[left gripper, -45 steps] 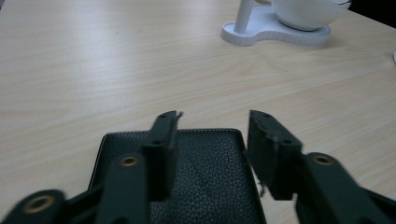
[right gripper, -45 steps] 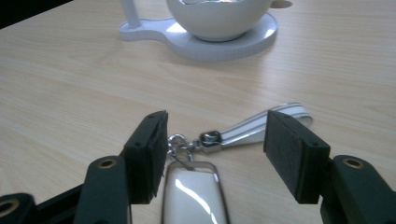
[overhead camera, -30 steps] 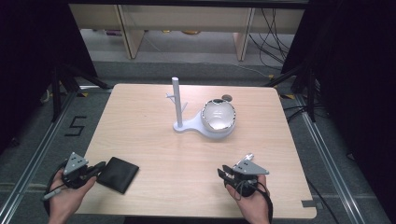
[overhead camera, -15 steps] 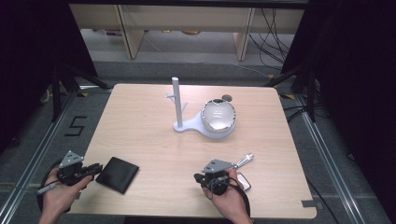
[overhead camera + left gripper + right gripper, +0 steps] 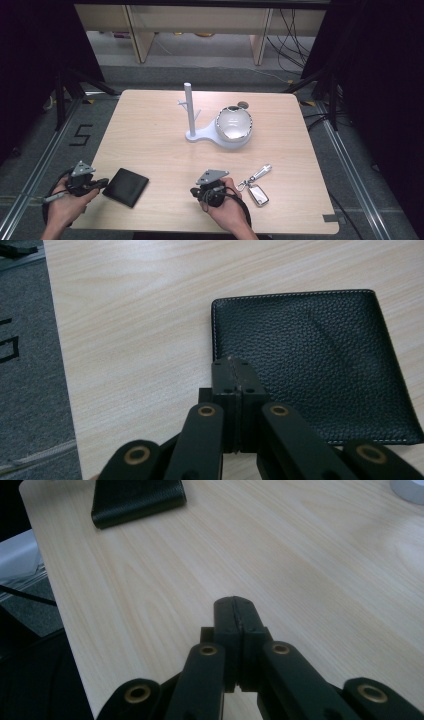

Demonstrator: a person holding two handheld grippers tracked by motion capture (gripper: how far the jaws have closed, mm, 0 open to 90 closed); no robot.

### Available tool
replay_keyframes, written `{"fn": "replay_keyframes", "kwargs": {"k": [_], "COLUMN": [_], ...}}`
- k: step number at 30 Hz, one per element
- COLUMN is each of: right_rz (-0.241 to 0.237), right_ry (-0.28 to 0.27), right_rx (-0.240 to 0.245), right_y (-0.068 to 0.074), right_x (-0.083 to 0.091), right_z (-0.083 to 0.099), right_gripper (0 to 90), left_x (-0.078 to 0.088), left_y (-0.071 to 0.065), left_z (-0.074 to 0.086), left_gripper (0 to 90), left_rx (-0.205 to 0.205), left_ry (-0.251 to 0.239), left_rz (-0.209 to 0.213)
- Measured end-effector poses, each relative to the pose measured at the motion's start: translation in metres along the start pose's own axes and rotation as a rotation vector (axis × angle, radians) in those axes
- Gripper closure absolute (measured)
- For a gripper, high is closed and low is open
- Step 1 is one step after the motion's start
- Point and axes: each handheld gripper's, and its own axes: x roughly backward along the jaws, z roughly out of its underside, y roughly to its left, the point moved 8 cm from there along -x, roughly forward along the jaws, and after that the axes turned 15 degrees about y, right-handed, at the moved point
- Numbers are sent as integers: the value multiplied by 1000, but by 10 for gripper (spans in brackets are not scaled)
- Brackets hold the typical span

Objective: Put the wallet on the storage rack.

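A black leather wallet (image 5: 126,186) lies flat near the table's front left. My left gripper (image 5: 104,182) sits just left of it. In the left gripper view its jaws (image 5: 233,366) have just closed and stand shut over the wallet's (image 5: 310,355) left edge with nothing between them. My right gripper (image 5: 195,191) is at the front middle, pointing left toward the wallet (image 5: 137,497), and it is shut and empty (image 5: 234,603). A key fob with a silver key (image 5: 256,187) lies on the table just right of the right hand.
A white stand with an upright post (image 5: 190,112) and a shiny round bowl (image 5: 233,125) on its base stands at the table's middle. Its base edge (image 5: 410,490) shows in the right gripper view. The table's front edge (image 5: 200,231) is close under both hands.
The right hand has slid left along the front of the table, away from the key fob, which now lies uncovered. The left hand has stayed by the wallet.
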Motion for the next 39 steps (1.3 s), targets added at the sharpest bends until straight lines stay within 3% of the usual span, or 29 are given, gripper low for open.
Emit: {"fn": "replay_keyframes", "kwargs": {"k": [1,5,7,8,10,13,16,18,19,27,28,31,33,34,35,37,39], "right_rz": [-4,-12,-19,-26,-21,-28,-42,-47,-45,-54,-52,-57,-56,-57,-57,-59,-61], "right_ry": [-26,-4,-5,-35,-3,0,8,-5,13,20,-10,23,24,23,23,12,35], "right_rx": [3,22,10,3,30,32,33,27,35,41,26,45,44,45,45,30,42], "right_y": [2,7,10,13,12,16,19,21,21,25,25,24,24,24,24,26,25], "right_x": [-2,-4,-5,-9,-7,-9,-14,-18,-18,-21,-23,-20,-20,-20,-20,-22,-24], "right_z": [-4,-10,-11,-16,-14,-16,-17,-19,-18,-18,-20,-18,-18,-18,-18,-19,-19], "right_gripper": [900,900,900,898,898,898,900,900,900,897,895,893,892,893,893,891,885], "left_x": [0,-1,-2,-2,-1,6,8,9,9,-6,-6,0,2,2,2,-2,-5], "left_y": [0,-2,-2,-2,0,6,4,-3,-5,-7,-7,-5,2,2,6,5,3], "left_z": [0,2,2,3,4,5,8,9,9,9,9,12,13,13,16,20,21], "left_gripper": [894,891,889,888,888,896,897,897,896,892,891,863,847,856,856,893,894], "left_rx": [2,-6,-1,5,0,2,-13,-22,-27,-25,-25,-32,-20,-20,-31,-19,-23], "left_ry": [-1,4,3,5,5,-16,-6,2,6,22,22,37,24,24,44,58,66], "left_rz": [-1,7,4,5,3,-35,-24,6,15,0,0,18,-27,-27,-52,-33,-22]}}
